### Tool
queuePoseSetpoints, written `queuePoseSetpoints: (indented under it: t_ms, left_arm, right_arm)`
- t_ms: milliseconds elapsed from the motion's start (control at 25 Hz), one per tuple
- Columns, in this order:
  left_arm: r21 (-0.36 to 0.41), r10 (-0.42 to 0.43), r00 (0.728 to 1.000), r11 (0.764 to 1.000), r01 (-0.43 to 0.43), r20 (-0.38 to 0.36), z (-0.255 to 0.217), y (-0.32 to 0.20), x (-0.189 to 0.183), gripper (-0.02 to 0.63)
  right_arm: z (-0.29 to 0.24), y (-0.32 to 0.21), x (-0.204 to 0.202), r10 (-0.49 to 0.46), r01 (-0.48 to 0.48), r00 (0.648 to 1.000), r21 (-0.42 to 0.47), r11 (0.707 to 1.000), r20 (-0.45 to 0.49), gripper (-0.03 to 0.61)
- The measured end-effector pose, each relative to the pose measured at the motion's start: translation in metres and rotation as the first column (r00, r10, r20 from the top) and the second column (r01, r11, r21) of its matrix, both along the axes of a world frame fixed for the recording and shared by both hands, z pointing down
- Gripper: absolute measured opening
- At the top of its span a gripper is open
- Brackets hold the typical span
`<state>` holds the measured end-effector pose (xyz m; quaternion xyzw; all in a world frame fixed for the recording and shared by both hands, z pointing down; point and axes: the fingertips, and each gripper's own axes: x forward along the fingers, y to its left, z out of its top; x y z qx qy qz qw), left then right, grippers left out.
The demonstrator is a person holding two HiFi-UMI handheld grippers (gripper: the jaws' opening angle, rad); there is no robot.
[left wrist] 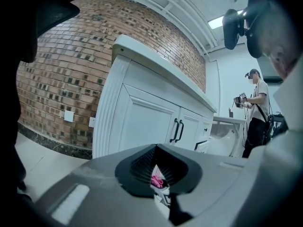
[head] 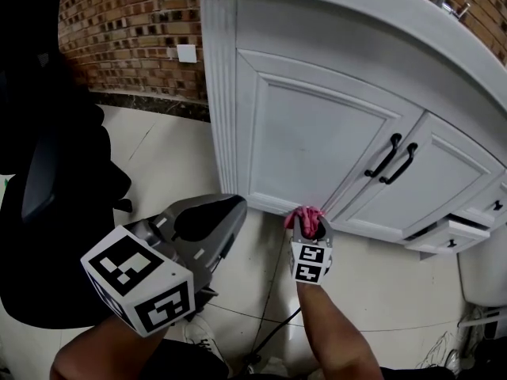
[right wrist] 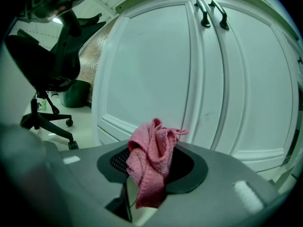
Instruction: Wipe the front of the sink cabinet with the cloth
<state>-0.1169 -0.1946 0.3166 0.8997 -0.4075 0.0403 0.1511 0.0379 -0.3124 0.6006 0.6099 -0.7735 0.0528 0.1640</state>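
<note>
The white sink cabinet (head: pixel 317 133) has two doors with black handles (head: pixel 392 158). My right gripper (head: pixel 310 229) is shut on a bunched pink cloth (head: pixel 305 215), which sits at the bottom rail of the left door, at or just short of the surface. In the right gripper view the cloth (right wrist: pixel 151 160) sticks up from the right gripper (right wrist: pixel 150 174), with the cabinet (right wrist: pixel 156 70) close ahead. My left gripper (head: pixel 212 216) hangs low at the left, away from the cabinet, shut with nothing in it. The left gripper (left wrist: pixel 158 171) faces the cabinet (left wrist: pixel 142 122) from the side.
A black office chair (head: pixel 47 196) stands left on the tiled floor, before a brick wall (head: pixel 127 30). A small drawer (head: pixel 447 236) at the cabinet's lower right is slightly open. A cable (head: pixel 273 335) trails on the floor. A person (left wrist: pixel 255 112) stands far off.
</note>
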Motion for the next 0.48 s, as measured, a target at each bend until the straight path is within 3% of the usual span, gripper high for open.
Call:
queuePoseSetpoints:
  t_ms: [160,320,480]
  left_arm:
    - [-0.003,0.001,1.0,1.0,-0.001,-0.004,0.0,-0.001,0.001,0.006]
    - [-0.004,-0.002,1.0,1.0,0.002,0.0,0.001,-0.001,0.0,0.006]
    - [-0.001,-0.01,1.0,1.0,0.01,-0.001,0.001,-0.001,-0.002,0.006]
  right_arm:
    - [0.008,0.001,-0.002,-0.013,0.013,1.0,-0.028,1.0,-0.015,0.177]
    - [0.045,0.002,0.002,0.005,0.005,0.999,-0.189,0.982,0.054,0.177]
    - [0.055,-0.002,0.011,0.019,-0.001,0.997,-0.251,0.968,0.069,0.175]
